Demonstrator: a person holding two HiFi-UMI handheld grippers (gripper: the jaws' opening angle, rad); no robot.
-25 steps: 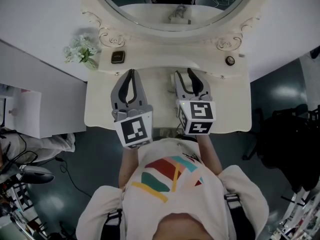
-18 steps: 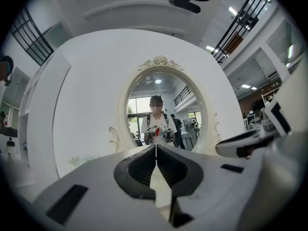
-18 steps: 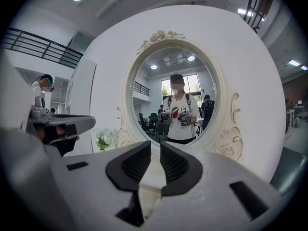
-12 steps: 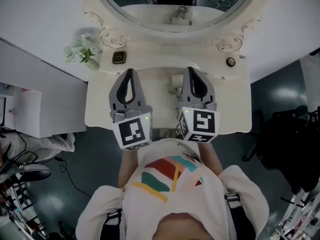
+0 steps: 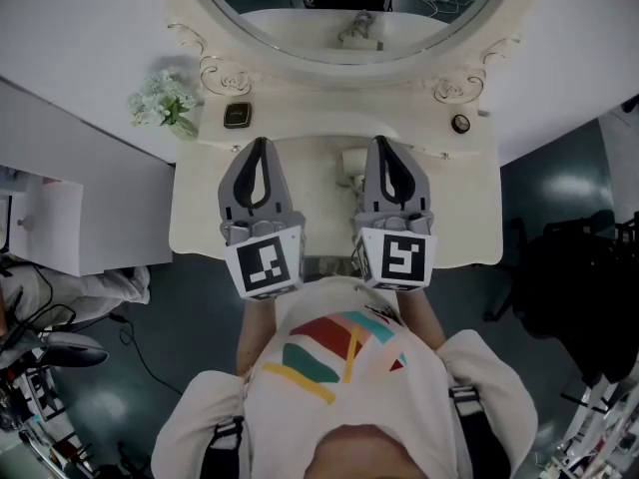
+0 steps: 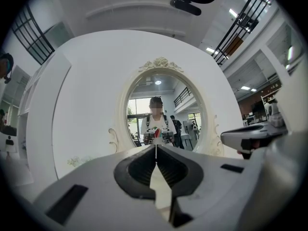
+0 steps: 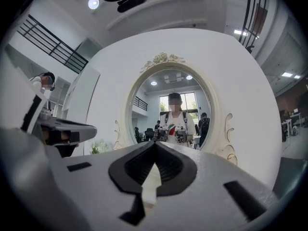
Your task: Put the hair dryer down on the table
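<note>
Seen from above, a person (image 5: 339, 387) in a pale top stands at a cream worktop (image 5: 200, 218) with an oval mirror (image 5: 419, 13) at its far edge. Both hand-held tools point toward the mirror, side by side over the worktop in front of it. The left claw (image 5: 261, 144) is closed, its two dark pads meeting at the tips with nothing between them. The right claw (image 5: 381, 142) is closed too, tips together and empty; only the pale surface shows through the gap behind its pads. A small cream shape, apparently the hair dryer (image 5: 349, 161), lies on the worktop in front of the mirror, between the two claws and just beside the right one, which hides part of it. A bunch of white flowers (image 5: 160, 103) and a small dark square thing (image 5: 237, 115) sit off the mirror's lower left edge. A small round thing (image 5: 459, 123) sits off its lower right edge.
</note>
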